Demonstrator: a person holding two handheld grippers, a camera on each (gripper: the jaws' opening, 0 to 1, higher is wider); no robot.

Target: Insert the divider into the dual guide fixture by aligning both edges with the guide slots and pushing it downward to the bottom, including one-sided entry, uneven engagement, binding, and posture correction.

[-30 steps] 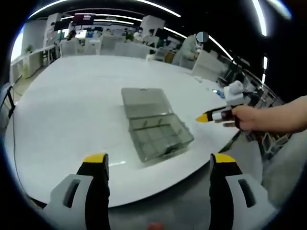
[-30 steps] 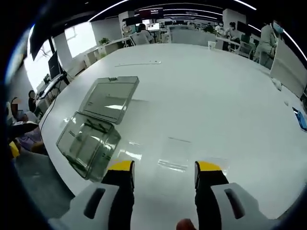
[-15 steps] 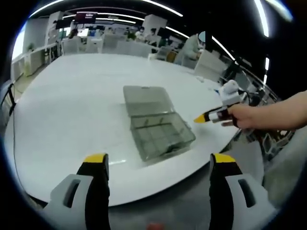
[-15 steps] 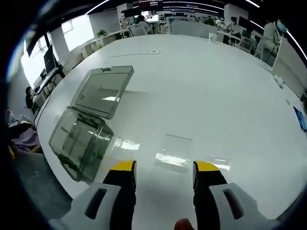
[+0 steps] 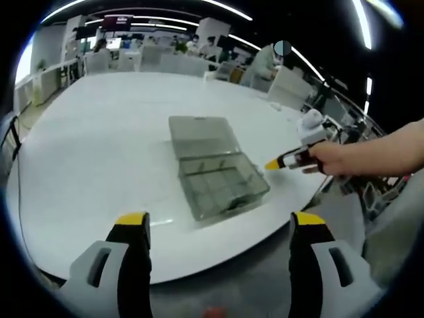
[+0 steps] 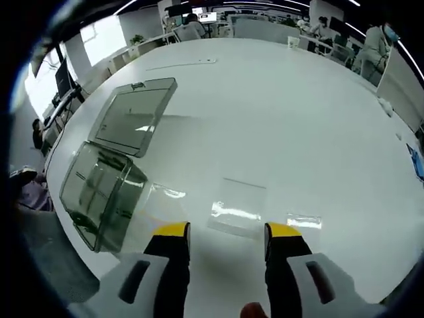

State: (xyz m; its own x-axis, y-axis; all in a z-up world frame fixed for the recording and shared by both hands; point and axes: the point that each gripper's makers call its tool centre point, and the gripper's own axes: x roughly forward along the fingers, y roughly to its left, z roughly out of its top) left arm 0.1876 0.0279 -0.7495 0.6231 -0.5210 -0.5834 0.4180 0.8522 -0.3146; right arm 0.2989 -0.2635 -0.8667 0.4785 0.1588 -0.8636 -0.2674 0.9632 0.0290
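Observation:
A clear plastic box (image 5: pixel 218 180) with inner guide slots lies open on the white table (image 5: pixel 99 146), its lid (image 5: pixel 202 136) folded back flat. In the right gripper view the same box (image 6: pixel 99 189) sits at the left with its lid (image 6: pixel 132 119) beyond it. A clear flat divider sheet (image 6: pixel 237 207) lies on the table just ahead of my right gripper (image 6: pixel 221 232), whose jaws stand open and empty. My left gripper (image 5: pixel 218 220) is open over the table's near edge, short of the box. The right gripper's yellow tip (image 5: pixel 275 164), held by a hand (image 5: pixel 331 159), shows beside the box.
A smaller clear piece (image 6: pixel 303 221) lies right of the divider. Chairs and seated people (image 5: pixel 262 66) are at the table's far side. A blue item (image 6: pixel 416 162) lies at the far right of the table.
The right gripper has moved forward and lower toward the divider sheet, which now lies closer to its jaws. The left gripper stays put.

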